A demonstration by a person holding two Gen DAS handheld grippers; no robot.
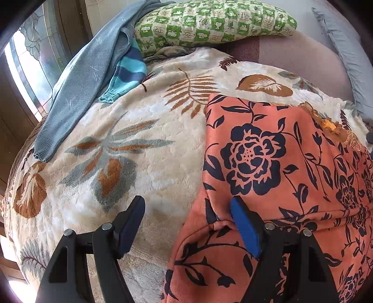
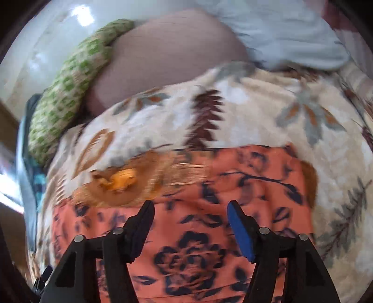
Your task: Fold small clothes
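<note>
**Coral floral garment on leaf-print blanket, both grippers spread**

Item: coral garment (image 1: 279, 167) with dark navy rose print, lying flat on a cream leaf-patterned blanket (image 1: 130, 144). An orange embroidered patch (image 2: 121, 179) shows at its far edge.

Left gripper (image 1: 187, 223): jaws spread wide, holding nothing. The garment's left edge falls between the fingers; the blue-padded finger (image 1: 244, 230) rests on or just above the cloth at a raised fold, contact not certain. The other finger sits over bare blanket.

Right gripper (image 2: 191, 228): jaws spread wide, holding nothing, both fingers over the garment. View blurred; contact cannot be told.

Also present: grey-blue sweater (image 1: 81, 84), teal striped garment (image 1: 126, 74), green checked pillow (image 1: 209, 21), all beyond the blanket's far side.
</note>
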